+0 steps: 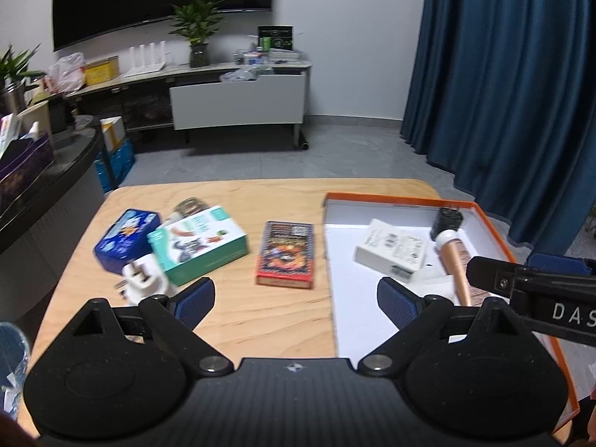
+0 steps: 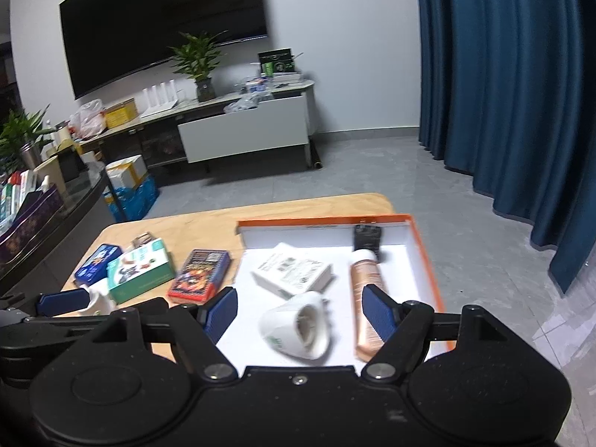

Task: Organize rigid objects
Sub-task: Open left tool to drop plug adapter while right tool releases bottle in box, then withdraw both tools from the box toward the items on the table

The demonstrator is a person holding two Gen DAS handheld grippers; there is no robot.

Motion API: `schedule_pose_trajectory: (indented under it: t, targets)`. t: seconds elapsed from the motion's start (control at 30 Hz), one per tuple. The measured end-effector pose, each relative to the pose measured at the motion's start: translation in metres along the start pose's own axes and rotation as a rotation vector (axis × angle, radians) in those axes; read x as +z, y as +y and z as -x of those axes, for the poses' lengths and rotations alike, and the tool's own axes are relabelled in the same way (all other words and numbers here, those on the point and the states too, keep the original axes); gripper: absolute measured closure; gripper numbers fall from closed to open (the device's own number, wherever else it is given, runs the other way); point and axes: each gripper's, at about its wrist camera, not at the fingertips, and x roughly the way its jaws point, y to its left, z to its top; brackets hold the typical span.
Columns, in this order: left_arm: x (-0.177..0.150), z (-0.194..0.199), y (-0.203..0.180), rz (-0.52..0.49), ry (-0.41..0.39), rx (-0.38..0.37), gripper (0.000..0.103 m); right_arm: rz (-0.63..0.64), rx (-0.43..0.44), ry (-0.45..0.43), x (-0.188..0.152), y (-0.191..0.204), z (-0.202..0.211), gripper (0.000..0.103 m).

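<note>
Currently both jaws stood wide with nothing between the pads: left hand-held gripper (image 1: 296, 294) hung over the light wooden desk (image 1: 260, 320), straddling the desk surface and the tray's near-left edge; right hand-held gripper (image 2: 300, 313) hung over the shallow orange-rimmed white cardboard tray (image 2: 424, 257). Tray sat on the desk's right half and held a flat white printed box (image 2: 292, 272), a copper-coloured tube with white cap (image 2: 367, 290) along its right side, a small black clip-like item (image 2: 367, 236) at the far end touching the tube's cap, and a white plug adapter with green marking (image 2: 298, 329), blurred, lying just under the right gripper's open jaws, pads not touching it. Outside the tray, on the desk's left half: a red-edged dark patterned card box (image 1: 287, 255) nearest the tray, a teal-and-white printed carton (image 1: 199, 247), a blue rectangular tin (image 1: 126, 240) touching the carton's left side, and a second white plug adapter (image 1: 143, 279) just beside the left gripper's left finger. A small item behind the carton was too blurred to identify.
</note>
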Motion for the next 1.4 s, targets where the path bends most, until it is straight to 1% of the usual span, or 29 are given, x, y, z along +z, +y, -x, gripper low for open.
schedule_pose_trajectory:
  t: [0.57, 0.7, 0.77, 0.83, 0.97, 1.07, 1.23, 1.4]
  targets:
    - [-0.024, 0.012, 0.083, 0.090, 0.015, 0.076, 0.007, 0.107, 0.115, 0.077, -0.018, 0.082, -0.024, 0.016]
    - [-0.029, 0.012, 0.098, 0.102, 0.014, 0.079, 0.008, 0.122, 0.136, 0.090, -0.022, 0.098, -0.030, 0.016]
    - [-0.032, 0.013, 0.107, 0.103, 0.007, 0.062, 0.007, 0.122, 0.149, 0.092, -0.025, 0.103, -0.032, 0.016]
    - [-0.037, 0.012, 0.113, 0.088, 0.002, 0.051, 0.007, 0.129, 0.158, 0.090, -0.027, 0.107, -0.033, 0.016]
    - [-0.046, 0.002, 0.122, 0.037, 0.014, 0.065, 0.006, 0.143, 0.168, 0.099, -0.031, 0.111, -0.036, 0.016]
    - [-0.050, -0.010, 0.131, 0.026, 0.035, 0.037, 0.005, 0.135, 0.175, 0.108, -0.033, 0.111, -0.040, 0.016]
    - [-0.050, -0.027, 0.131, -0.055, 0.026, 0.019, 0.003, 0.120, 0.175, 0.116, -0.034, 0.107, -0.048, 0.016]
    - [-0.049, -0.049, 0.130, -0.096, 0.053, 0.030, 0.003, 0.110, 0.175, 0.125, -0.031, 0.103, -0.058, 0.016]
